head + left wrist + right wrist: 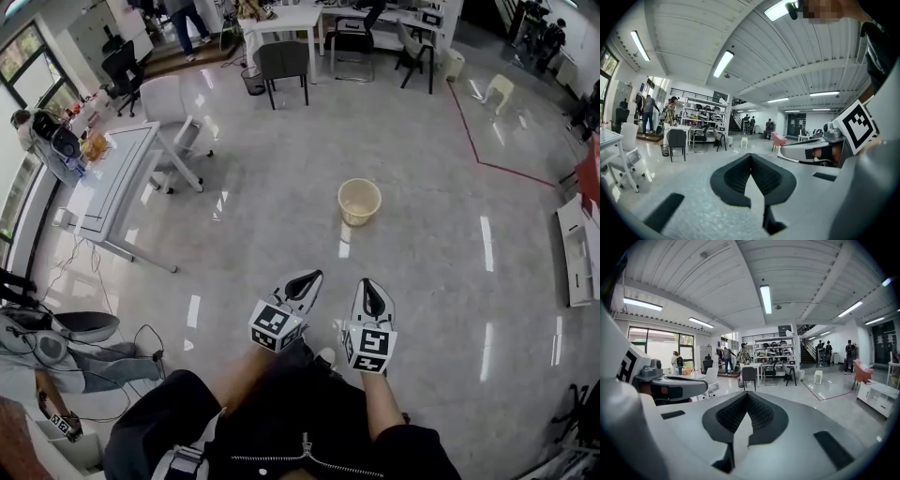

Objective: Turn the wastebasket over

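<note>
My left gripper (307,278) and right gripper (369,287) are closed, empty. The wastebasket (359,201) stands upright on the floor (431,272), well ahead. It is probably light, flexible plastic, so I'd pinch its rim.

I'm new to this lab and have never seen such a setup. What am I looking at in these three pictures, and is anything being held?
There is no robot here: a person carries a hand-held pair of tongs in each hand. The head view comes from a camera on the person's head, looking steeply down. In it the left tongs and right tongs stick out in front of the body. The two gripper views come from cameras riding on each tool, looking along its own jaws. Both pairs are shut, with nothing between them. Ahead on the shiny floor stands a pale yellow wastebasket, upright with its opening upward and well clear of both tongs. It is not yet turned over.
</note>
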`<state>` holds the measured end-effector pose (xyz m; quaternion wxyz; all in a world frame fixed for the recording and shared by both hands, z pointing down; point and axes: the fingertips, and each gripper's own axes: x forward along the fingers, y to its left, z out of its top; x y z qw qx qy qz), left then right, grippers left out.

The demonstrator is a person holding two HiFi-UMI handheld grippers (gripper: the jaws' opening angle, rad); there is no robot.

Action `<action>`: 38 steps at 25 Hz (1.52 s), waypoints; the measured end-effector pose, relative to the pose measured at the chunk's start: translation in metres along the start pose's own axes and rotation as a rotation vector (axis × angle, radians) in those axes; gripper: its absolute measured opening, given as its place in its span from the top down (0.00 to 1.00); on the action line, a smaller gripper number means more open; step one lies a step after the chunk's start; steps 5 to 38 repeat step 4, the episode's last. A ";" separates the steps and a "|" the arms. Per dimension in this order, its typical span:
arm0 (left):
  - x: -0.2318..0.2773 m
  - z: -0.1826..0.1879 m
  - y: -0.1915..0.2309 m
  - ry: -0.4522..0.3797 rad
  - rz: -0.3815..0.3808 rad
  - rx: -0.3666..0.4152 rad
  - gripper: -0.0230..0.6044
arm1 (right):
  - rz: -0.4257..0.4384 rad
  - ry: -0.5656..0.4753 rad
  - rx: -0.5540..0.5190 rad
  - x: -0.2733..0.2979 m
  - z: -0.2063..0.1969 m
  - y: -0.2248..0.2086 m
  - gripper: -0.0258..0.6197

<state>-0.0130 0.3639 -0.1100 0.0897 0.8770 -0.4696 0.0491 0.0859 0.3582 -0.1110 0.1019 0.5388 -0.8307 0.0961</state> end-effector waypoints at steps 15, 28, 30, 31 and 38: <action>-0.004 0.002 0.010 0.000 -0.001 -0.011 0.95 | 0.007 0.005 -0.012 0.006 0.004 0.013 0.95; -0.004 0.002 0.010 0.000 -0.001 -0.011 0.95 | 0.007 0.005 -0.012 0.006 0.004 0.013 0.95; -0.004 0.002 0.010 0.000 -0.001 -0.011 0.95 | 0.007 0.005 -0.012 0.006 0.004 0.013 0.95; -0.004 0.002 0.010 0.000 -0.001 -0.011 0.95 | 0.007 0.005 -0.012 0.006 0.004 0.013 0.95; -0.004 0.002 0.010 0.000 -0.001 -0.011 0.95 | 0.007 0.005 -0.012 0.006 0.004 0.013 0.95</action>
